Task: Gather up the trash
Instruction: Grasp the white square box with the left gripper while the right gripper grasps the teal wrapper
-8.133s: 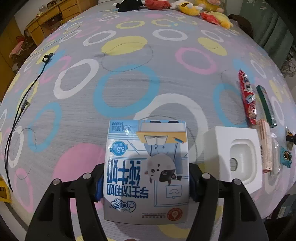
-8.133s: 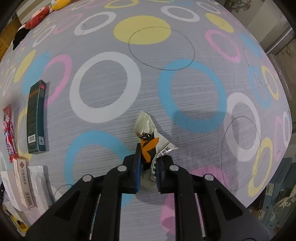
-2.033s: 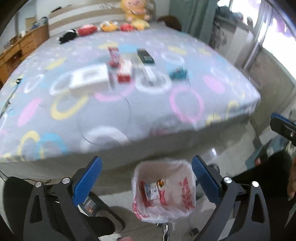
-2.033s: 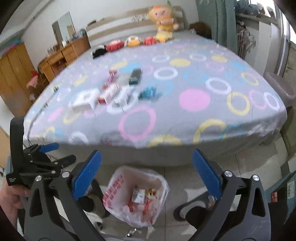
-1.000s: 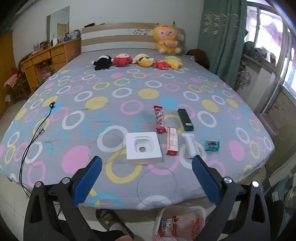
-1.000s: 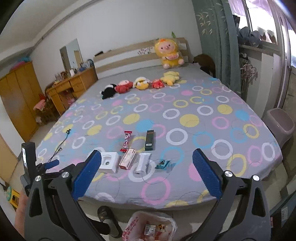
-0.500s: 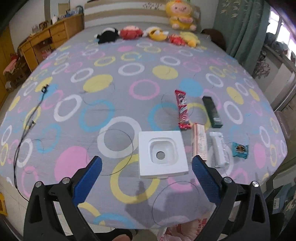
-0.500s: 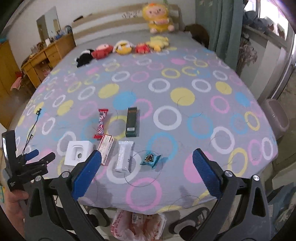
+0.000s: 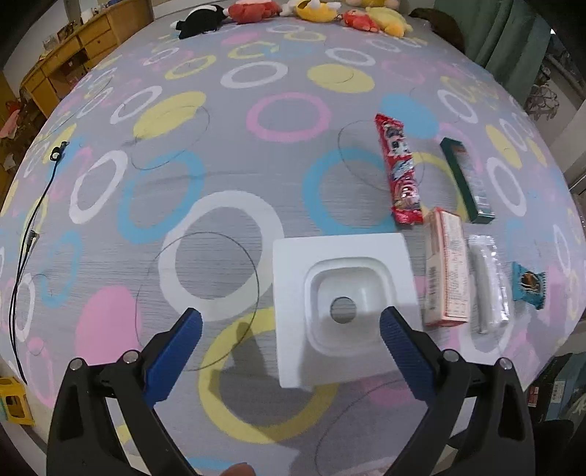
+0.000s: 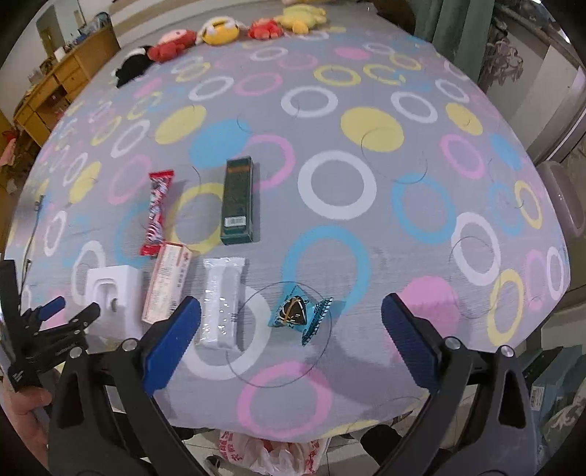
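Note:
Trash lies on the ringed bedspread. A white foam tray (image 9: 340, 307) sits between the open jaws of my left gripper (image 9: 289, 329), which is empty. Beside it lie a red wrapper (image 9: 399, 175), a pink-white box (image 9: 445, 274), a dark green box (image 9: 467, 179), a clear white packet (image 9: 489, 282) and a small teal wrapper (image 9: 529, 285). My right gripper (image 10: 291, 329) is open and empty above the teal wrapper (image 10: 302, 316). The white packet (image 10: 221, 302) lies just to its left. My left gripper also shows in the right wrist view (image 10: 69, 309), by the foam tray (image 10: 115, 291).
A white-and-red trash bag (image 10: 271, 454) stands on the floor below the bed's front edge. Plush toys (image 10: 219, 31) line the far side. A black cable (image 9: 33, 227) runs along the left of the bed. A wooden dresser (image 10: 55, 84) stands far left.
Both grippers have moved in closer and lower over the bed. The foam tray now sits between the left jaws and the teal wrapper between the right jaws.

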`<state>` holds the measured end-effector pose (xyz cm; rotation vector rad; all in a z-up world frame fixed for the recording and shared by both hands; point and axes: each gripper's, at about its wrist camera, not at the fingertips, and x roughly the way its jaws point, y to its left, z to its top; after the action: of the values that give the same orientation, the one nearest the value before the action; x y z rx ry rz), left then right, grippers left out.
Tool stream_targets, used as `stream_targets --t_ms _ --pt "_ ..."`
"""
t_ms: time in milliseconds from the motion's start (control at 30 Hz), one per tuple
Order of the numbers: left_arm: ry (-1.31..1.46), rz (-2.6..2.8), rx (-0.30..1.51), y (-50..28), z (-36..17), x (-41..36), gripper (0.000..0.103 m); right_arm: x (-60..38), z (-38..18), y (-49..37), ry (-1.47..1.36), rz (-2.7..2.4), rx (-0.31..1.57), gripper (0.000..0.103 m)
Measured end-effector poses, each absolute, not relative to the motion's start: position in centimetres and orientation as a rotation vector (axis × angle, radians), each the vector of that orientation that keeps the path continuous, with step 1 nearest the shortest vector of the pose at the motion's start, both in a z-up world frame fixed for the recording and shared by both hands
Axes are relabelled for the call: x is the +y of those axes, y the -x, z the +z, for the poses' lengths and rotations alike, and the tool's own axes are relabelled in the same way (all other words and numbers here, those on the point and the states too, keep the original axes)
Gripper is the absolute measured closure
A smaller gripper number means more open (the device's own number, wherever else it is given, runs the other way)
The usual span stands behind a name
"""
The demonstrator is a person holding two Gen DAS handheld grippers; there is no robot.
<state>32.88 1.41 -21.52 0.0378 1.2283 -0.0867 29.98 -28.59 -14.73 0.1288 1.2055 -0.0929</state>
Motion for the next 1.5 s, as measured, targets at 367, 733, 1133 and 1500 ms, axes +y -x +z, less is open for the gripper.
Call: stream_targets --t_ms 367,733,1133,1500 --pt "-0.023 -0.067 1.287 -34.4 -24.2 2.4 0.008 -29.0 -20.1 -32.1 -0.148 -0.131 1.315 0.007" --pt "-0.023 -0.066 1.312 -35.4 -25.9 2.7 0.008 -29.6 -23.5 -33.1 -0.15 -0.19 1.378 0.007" --pt "0.003 -0.073 1.279 -34.5 -25.8 2.3 0.032 -30.2 -25.8 -32.9 -0.205 -0.172 1.429 0.063" --pt "0.065 -0.095 1.269 -34.1 -24.6 2.6 0.065 -30.4 -25.2 -32.7 -0.205 -0.135 1.406 0.077"
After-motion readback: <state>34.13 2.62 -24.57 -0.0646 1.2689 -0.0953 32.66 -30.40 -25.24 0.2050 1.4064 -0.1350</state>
